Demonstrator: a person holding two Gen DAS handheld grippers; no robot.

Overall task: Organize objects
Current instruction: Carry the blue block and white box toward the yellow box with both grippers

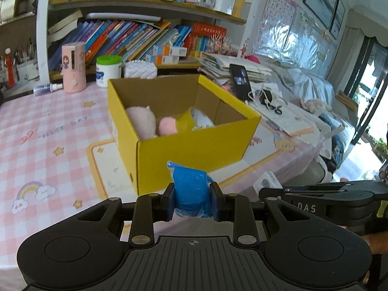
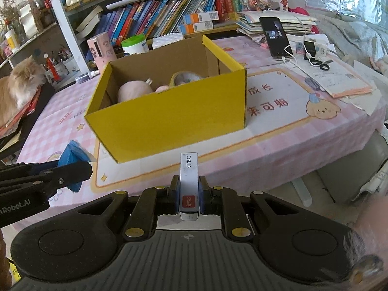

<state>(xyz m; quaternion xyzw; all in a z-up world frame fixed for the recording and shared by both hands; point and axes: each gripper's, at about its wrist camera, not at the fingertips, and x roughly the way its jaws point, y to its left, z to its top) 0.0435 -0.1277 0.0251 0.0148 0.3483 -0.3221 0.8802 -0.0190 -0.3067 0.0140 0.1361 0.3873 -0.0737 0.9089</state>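
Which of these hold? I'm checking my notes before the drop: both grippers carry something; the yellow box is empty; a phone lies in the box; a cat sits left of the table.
1. Both carry something: true. The left gripper clamps a blue packet; the right gripper clamps a small white box.
2. The yellow box is empty: false. It holds a pink plush.
3. Phone in box: false. It stands behind it.
4. Cat on left: true.

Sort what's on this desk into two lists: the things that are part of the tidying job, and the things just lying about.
Part of the job:
- yellow box
- blue packet, shut in the left gripper
- staple box, shut in the right gripper
- pink plush already in the box

Just lying about:
- phone on its cable
- scissors
- pink tumbler
- cat
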